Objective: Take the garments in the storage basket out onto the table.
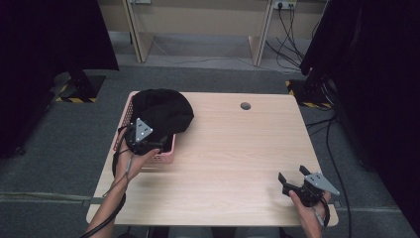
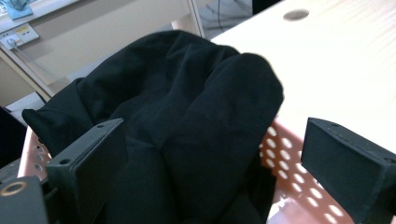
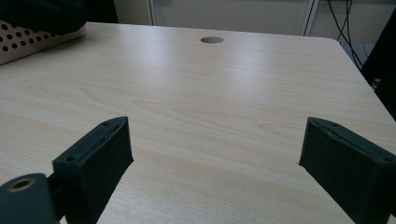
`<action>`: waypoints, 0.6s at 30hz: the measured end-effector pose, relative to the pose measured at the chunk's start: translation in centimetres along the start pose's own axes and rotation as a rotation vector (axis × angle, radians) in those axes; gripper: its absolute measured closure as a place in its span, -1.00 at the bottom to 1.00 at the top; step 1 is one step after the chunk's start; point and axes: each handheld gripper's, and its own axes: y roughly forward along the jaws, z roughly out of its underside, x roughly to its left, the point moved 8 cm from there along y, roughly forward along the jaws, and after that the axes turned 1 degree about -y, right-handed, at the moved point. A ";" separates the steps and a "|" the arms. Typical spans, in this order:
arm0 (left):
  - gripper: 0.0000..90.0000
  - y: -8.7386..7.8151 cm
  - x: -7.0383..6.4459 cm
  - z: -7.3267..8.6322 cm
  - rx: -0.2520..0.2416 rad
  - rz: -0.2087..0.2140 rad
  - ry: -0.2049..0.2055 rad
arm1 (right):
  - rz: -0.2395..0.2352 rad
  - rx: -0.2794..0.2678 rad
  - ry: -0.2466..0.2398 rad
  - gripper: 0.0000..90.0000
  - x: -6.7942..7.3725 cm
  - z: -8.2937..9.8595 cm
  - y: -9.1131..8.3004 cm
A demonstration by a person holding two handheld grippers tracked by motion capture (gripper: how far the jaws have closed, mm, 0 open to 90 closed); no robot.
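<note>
A black cloth [image 1: 163, 111] lies heaped in the pink basket [image 1: 166, 156] at the table's [image 1: 237, 163] far left. The left gripper [image 1: 143, 141] hovers at the basket's near edge, jaws spread wide around the cloth. The right gripper [image 1: 292, 181] sits near right, jaws apart, holding nothing.

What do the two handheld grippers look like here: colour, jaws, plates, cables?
Both are black. The left gripper and right gripper each carry a grey three-cornered plate with small holes on top. Their jaws are flat rectangular black blocks. A thin dark cable trails from each along the bare forearm.
</note>
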 end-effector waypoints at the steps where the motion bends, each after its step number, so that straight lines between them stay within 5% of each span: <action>1: -0.85 0.2 0.1 -0.1 0.007 -0.002 0.007 | -0.001 0.001 0.000 -0.80 0.0 0.0 0.0; 18: -0.83 3.0 0.9 -0.8 0.120 -0.009 0.071 | -0.006 -0.006 0.003 -0.80 0.1 0.0 -0.1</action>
